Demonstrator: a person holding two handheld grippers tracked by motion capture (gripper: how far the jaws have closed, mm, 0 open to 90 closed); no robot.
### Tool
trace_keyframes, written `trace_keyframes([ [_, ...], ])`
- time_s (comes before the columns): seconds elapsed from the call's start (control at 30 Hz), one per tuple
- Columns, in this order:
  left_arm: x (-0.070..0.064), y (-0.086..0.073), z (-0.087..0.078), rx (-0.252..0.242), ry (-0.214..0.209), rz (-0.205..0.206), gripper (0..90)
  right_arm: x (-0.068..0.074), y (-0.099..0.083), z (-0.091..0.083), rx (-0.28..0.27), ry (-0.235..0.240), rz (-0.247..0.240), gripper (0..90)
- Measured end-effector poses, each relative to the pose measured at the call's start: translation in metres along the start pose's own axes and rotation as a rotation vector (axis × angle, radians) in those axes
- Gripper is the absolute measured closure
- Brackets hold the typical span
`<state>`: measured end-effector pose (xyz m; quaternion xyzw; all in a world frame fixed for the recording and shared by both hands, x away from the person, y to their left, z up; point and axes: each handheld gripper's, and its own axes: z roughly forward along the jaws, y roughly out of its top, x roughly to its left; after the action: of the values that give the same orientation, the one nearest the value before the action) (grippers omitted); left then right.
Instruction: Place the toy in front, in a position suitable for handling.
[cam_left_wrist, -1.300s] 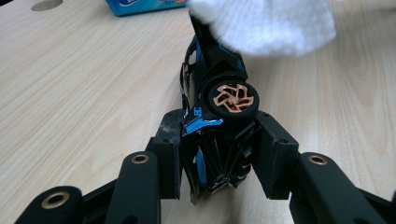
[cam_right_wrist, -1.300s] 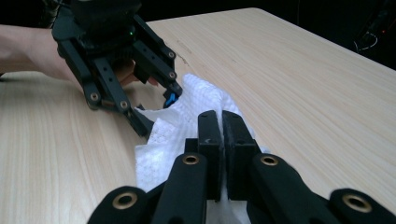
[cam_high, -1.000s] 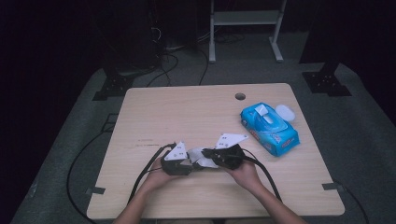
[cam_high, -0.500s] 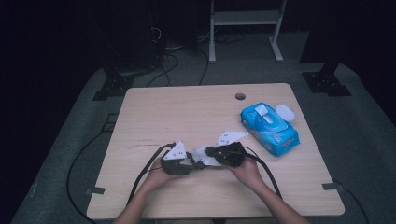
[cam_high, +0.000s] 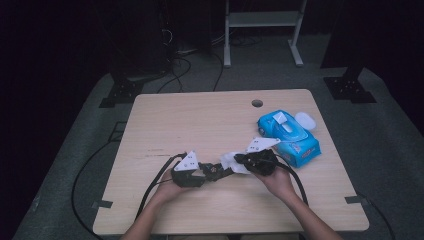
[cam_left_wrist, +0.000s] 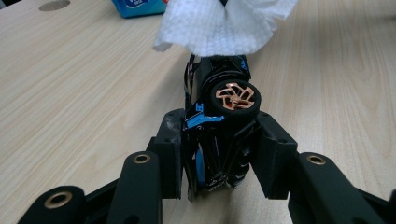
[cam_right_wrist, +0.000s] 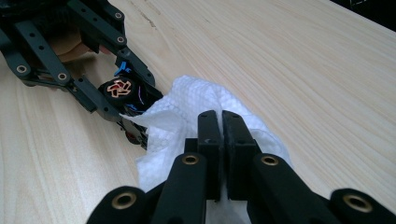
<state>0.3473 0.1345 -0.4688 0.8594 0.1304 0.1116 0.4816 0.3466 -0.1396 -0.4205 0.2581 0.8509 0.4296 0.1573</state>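
now the toy car (cam_left_wrist: 219, 135), black with copper-spoked wheels, sits clamped between the left gripper's (cam_high: 200, 175) jaws near the desk's (cam_high: 200, 115) front edge, while the white wipe (cam_right_wrist: 187, 116) is pinched in the right gripper's (cam_right_wrist: 222, 154) closed jaws and rests against the car's far end. compared with a second ago the right gripper has edged slightly toward the back and right, dragging the wipe along the car, which suggests a wiping stroke in progress; the blue wipe pack (cam_high: 290, 137) stays near the right edge.

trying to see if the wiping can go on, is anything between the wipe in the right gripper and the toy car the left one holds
Nothing visible stands between them. The left gripper is shut on the toy car, and the right gripper is shut on the white wipe, whose edge already lies against the car's far end. The blue wipe pack sits off to the side.
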Motion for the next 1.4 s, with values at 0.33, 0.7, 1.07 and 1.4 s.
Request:
trace_keyframes([
  [0.33,0.003,-0.003,-0.005,0.002,0.018,-0.008,58.6,0.015,0.01,0.019,-0.017,0.043,0.009,86.4],
  [0.7,0.005,-0.004,-0.006,0.002,0.015,-0.002,58.6,-0.01,-0.006,-0.002,-0.014,-0.014,0.04,86.5],
  [1.07,0.005,-0.005,-0.007,-0.003,0.014,-0.01,58.7,-0.023,-0.004,-0.033,-0.065,-0.047,0.079,86.5],
  [1.4,0.005,-0.005,-0.007,0.001,0.016,-0.004,58.6,-0.004,0.002,0.01,-0.03,0.036,0.07,86.5],
])
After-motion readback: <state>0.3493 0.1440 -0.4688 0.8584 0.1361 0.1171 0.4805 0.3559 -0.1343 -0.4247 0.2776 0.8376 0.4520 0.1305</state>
